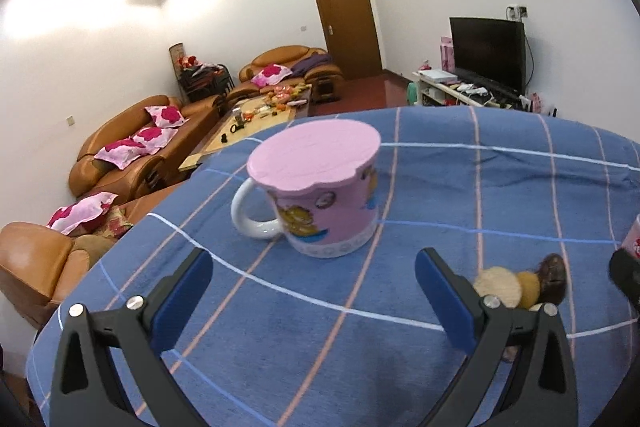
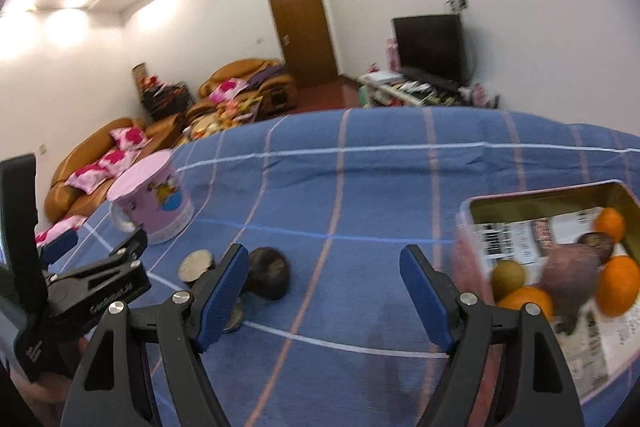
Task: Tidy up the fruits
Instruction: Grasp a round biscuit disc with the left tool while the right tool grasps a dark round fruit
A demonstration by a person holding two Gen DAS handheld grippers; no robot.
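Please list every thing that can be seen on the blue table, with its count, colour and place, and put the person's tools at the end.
Checked cloth: one, blue with pink and white lines, covers the table.
Ceramic mug with flat lid: one, pink with a white handle, on the left side of the cloth.
Rectangular tin box: one, pink outside and gold inside, on the right, lined with printed paper.
Round oranges: three, orange, in the box.
Dark purple-brown fruits: two, in the box.
Small green-brown fruit: one, in the box.
Loose dark brown fruit: one, on the cloth.
Pale round pieces: at least two, beige, beside the loose fruit.
Left gripper: jaws open, empty.
Right gripper: jaws open, empty.
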